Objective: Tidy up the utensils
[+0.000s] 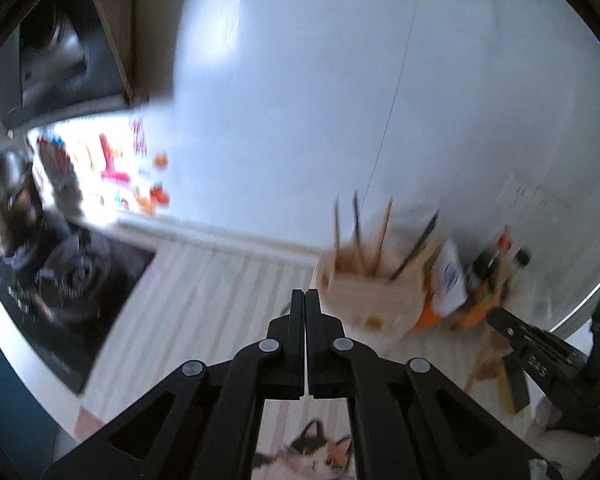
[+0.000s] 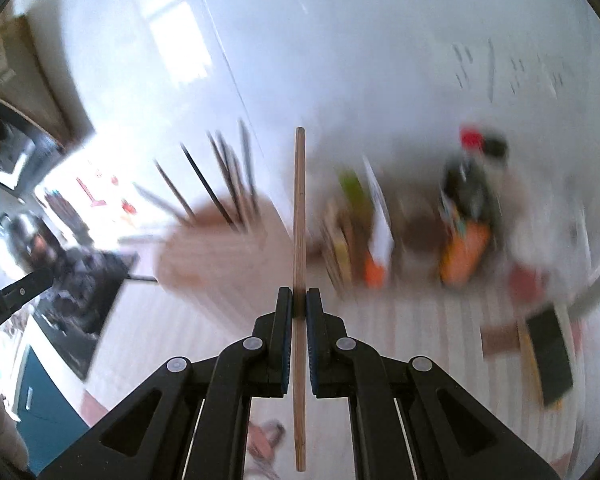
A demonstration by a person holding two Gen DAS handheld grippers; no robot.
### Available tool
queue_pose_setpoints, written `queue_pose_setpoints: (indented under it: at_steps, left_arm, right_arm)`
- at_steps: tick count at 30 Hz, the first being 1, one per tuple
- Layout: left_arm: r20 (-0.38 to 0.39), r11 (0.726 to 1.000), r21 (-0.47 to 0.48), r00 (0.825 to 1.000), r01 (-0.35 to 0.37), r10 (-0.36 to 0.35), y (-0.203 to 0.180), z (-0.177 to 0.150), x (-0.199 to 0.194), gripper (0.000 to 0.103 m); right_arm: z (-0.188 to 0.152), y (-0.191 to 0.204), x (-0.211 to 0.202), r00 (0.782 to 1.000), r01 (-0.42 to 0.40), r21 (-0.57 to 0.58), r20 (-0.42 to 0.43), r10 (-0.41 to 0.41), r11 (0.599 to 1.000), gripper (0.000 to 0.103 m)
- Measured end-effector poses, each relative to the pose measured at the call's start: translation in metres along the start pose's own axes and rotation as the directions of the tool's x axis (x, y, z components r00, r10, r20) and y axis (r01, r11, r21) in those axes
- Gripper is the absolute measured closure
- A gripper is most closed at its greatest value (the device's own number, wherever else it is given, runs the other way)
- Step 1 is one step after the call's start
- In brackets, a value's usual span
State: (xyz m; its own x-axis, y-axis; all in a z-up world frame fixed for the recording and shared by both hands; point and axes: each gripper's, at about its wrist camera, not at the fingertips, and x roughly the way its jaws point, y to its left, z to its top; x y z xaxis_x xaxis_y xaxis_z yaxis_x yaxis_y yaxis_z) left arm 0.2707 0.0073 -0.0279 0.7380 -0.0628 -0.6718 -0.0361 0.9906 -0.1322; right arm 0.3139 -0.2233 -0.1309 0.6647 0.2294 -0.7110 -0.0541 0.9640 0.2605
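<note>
Between the pads of the right hand-held gripper [image 2: 299,300], a wooden chopstick [image 2: 299,216] stands clamped mid-length. The left hand-held gripper [image 1: 305,294] is closed, empty. Light, stiff and smooth, it likely needs a firm central pinch; the holder [image 2: 216,248] waits ahead-left.

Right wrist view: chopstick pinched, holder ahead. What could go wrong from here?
1. The right gripper holds the wooden chopstick near its middle, long ends free either side; it could pivot or slip in the pads.
2. The wooden holder already bristles with dark chopsticks; the incoming tip may catch them.
3. Bottles and cartons crowd the counter beside the holder; a wide swing could knock one. The frames are blurred, so alignment is hard to judge.
</note>
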Motion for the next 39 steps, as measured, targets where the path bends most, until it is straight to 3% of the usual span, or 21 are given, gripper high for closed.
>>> queue_pose_setpoints:
  at_steps: [6,10,11,12,14,16,20,22,26,28,29,32,36,39]
  left_arm:
    - [0.072,0.999,-0.031,0.997,0.025,-0.023,0.018,0.031,-0.015,0.103]
    - [-0.02,0.999,-0.035,0.999,0.037,-0.038,0.033,0.02,0.012,0.097]
    - [-0.062,0.999,-0.034,0.998,0.031,-0.033,0.037,0.011,0.025,0.087]
    - [-0.096,0.999,-0.033,0.995,0.015,-0.018,0.043,0.002,0.039,0.061]
    - [-0.181,1.0,-0.028,0.983,-0.013,0.008,0.055,-0.023,0.076,0.039]
    - [-0.272,1.0,-0.027,0.962,-0.014,0.006,0.066,-0.048,0.113,0.039]
    - [-0.455,0.999,0.006,0.889,-0.043,0.041,0.084,-0.099,0.195,0.04]
    - [-0.511,0.998,0.034,0.857,-0.06,0.069,0.09,-0.12,0.229,0.04]
    - [-0.569,0.992,0.103,0.813,-0.073,0.119,0.095,-0.145,0.272,0.048]
    - [-0.586,0.99,0.126,0.801,-0.066,0.128,0.096,-0.152,0.283,0.061]
    - [-0.568,0.99,0.131,0.814,-0.059,0.123,0.095,-0.152,0.283,0.067]
    - [-0.568,0.987,0.158,0.815,-0.03,0.115,0.091,-0.152,0.284,0.098]
    - [-0.575,0.985,0.167,0.807,-0.047,0.136,0.087,-0.156,0.281,0.1]
    - [-0.602,0.988,0.136,0.786,-0.068,0.137,0.086,-0.167,0.267,0.1]
  right_arm:
    - [0.058,0.031,-0.011,0.994,-0.054,-0.015,0.094,0.055,0.998,0.096]
    - [0.062,0.043,-0.002,0.999,-0.04,-0.022,0.017,0.04,0.999,0.096]
    - [0.056,0.042,0.004,0.999,-0.037,-0.015,-0.018,0.037,0.999,0.096]
    - [0.044,0.04,0.014,0.997,-0.029,-0.012,-0.075,0.028,1.0,0.096]
    - [0.018,0.029,0.034,0.986,-0.007,0.008,-0.165,0.008,1.0,0.096]
    - [-0.016,0.013,0.061,0.962,0.032,0.041,-0.273,-0.02,0.999,0.096]
    - [-0.087,-0.021,0.119,0.882,0.119,0.132,-0.47,-0.044,0.984,0.096]
    - [-0.109,-0.029,0.138,0.851,0.172,0.124,-0.518,-0.084,0.977,0.096]
    - [-0.142,-0.041,0.166,0.792,0.257,0.116,-0.594,-0.14,0.959,0.096]
    - [-0.151,-0.045,0.172,0.774,0.282,0.12,-0.615,-0.152,0.952,0.096]
    - [-0.154,-0.047,0.175,0.766,0.296,0.112,-0.621,-0.166,0.948,0.096]
    - [-0.157,-0.048,0.18,0.756,0.316,0.102,-0.628,-0.185,0.943,0.096]
    - [-0.16,-0.047,0.187,0.745,0.323,0.084,-0.637,-0.198,0.943,0.096]
    - [-0.159,-0.042,0.187,0.745,0.302,0.066,-0.638,-0.193,0.951,0.096]
